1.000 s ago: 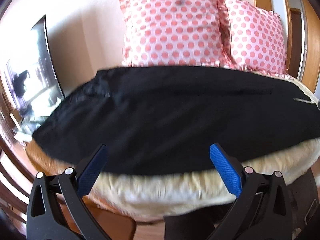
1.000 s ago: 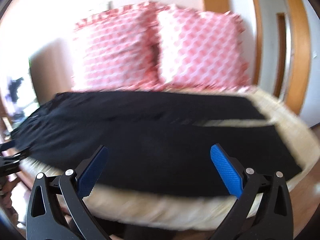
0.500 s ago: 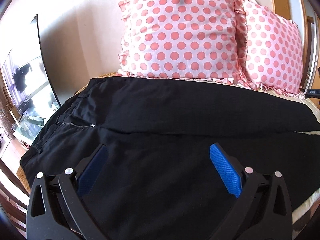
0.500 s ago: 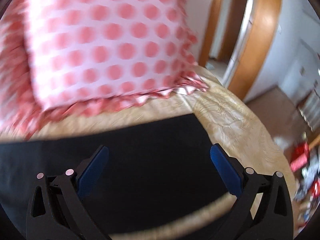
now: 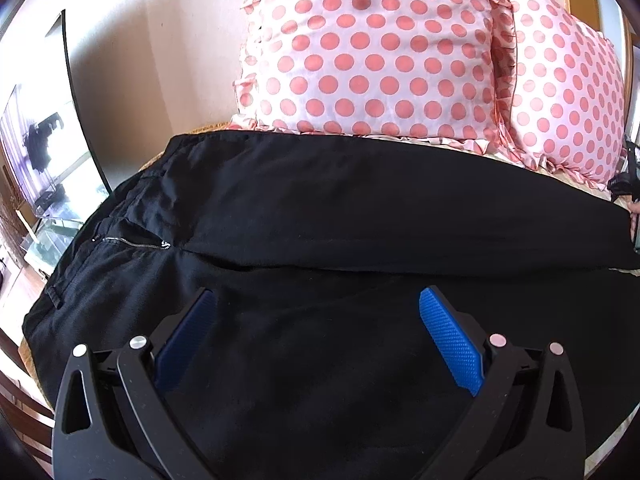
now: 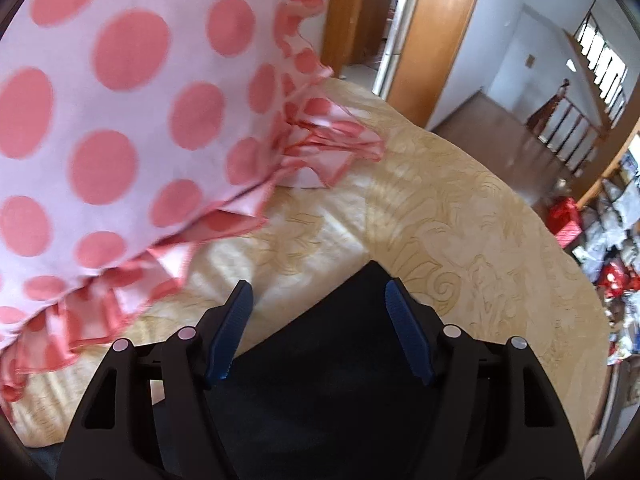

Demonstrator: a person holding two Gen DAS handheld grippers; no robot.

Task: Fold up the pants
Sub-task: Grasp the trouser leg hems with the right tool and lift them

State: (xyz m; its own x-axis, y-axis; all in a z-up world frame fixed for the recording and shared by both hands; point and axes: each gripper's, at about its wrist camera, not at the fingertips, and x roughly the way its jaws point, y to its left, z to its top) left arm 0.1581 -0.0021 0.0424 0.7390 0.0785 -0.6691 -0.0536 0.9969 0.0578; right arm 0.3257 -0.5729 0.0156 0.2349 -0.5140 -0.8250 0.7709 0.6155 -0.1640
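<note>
Black pants (image 5: pixel 320 216) lie spread flat across the bed, waistband and zipper (image 5: pixel 132 242) at the left, both legs running to the right. My left gripper (image 5: pixel 316 308) hovers open over the near leg, close to the crotch, with nothing between its blue pads. In the right wrist view the far leg's hem corner (image 6: pixel 360 280) points up between the fingers of my right gripper (image 6: pixel 318 294). Its jaws are closing around that corner, and the pads do not press on the cloth. At the left wrist view's right edge a hand with the right gripper (image 5: pixel 628 184) shows.
Two pink polka-dot pillows (image 5: pixel 360 48) (image 6: pixel 120 100) lean against the wall behind the pants. The beige patterned bedspread (image 6: pixel 460 220) ends at the right in a drop to the floor. A glass stand with a screen (image 5: pixel 48 152) sits left of the bed. An open wooden doorway (image 6: pixel 432 32) lies beyond.
My right gripper swept right along the pants to the far leg's hem corner and its jaws narrowed. The left gripper moved in over the pants toward the waist end.
</note>
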